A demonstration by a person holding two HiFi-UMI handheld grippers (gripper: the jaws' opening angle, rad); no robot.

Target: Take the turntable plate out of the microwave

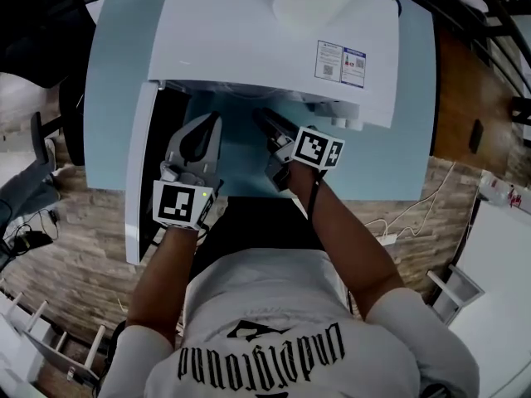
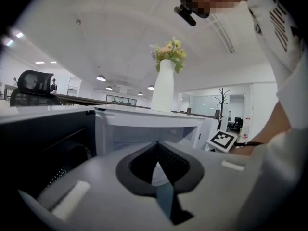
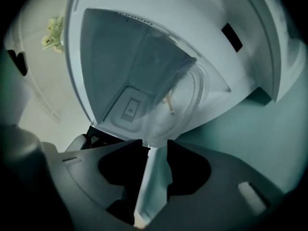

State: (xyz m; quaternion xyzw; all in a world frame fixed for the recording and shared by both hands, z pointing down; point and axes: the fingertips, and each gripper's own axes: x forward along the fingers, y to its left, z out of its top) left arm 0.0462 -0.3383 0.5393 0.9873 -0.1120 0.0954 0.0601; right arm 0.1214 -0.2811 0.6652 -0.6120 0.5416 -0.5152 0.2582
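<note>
A white microwave (image 1: 274, 48) stands on a light blue table (image 1: 116, 81), its door (image 1: 137, 172) swung open to the left. The glass turntable plate (image 3: 185, 105) lies inside the cavity and shows only in the right gripper view; in the head view the microwave's top hides it. My right gripper (image 1: 267, 123) points into the opening, just in front of the cavity's edge. Its jaws (image 3: 155, 148) stand open with nothing between them. My left gripper (image 1: 212, 123) hovers at the opening's left side beside the door, shut and empty (image 2: 157, 146).
A white vase with flowers (image 2: 164, 85) stands on top of the microwave. A black office chair (image 1: 41, 23) is at the far left. White furniture (image 1: 498, 264) sits on the wooden floor at the right. The table's front edge runs just below both grippers.
</note>
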